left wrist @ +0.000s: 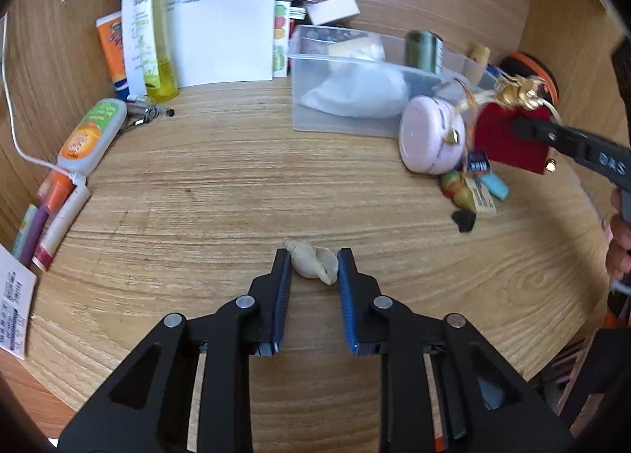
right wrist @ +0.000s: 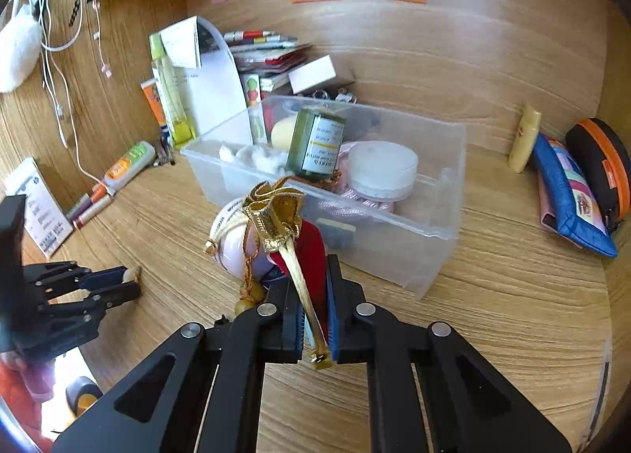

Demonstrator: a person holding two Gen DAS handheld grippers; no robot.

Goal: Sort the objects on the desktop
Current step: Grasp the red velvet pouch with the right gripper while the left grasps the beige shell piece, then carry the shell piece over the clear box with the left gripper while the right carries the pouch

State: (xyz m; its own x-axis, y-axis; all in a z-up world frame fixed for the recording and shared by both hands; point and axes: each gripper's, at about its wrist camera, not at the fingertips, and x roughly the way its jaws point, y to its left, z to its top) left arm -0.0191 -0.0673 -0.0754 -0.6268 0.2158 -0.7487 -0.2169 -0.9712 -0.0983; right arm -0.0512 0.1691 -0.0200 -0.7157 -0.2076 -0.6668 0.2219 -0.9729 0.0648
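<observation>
A cream seashell (left wrist: 313,261) lies on the wooden desk between the fingertips of my left gripper (left wrist: 314,265); the jaws stand on either side of it, close to or touching it. That gripper also shows in the right wrist view (right wrist: 132,281). My right gripper (right wrist: 315,287) is shut on a red and gold drawstring pouch (right wrist: 294,232) and holds it above the desk in front of the clear plastic bin (right wrist: 441,216). The pouch (left wrist: 512,129) and the right gripper (left wrist: 530,125) also show in the left wrist view.
The bin (left wrist: 315,117) holds a green bottle (right wrist: 317,143), a white round jar (right wrist: 382,169) and cotton. A pink jar (left wrist: 430,133) and small trinkets (left wrist: 469,192) lie by it. Tubes, pens and papers (left wrist: 221,34) line the left; pouches (right wrist: 572,192) lie at right.
</observation>
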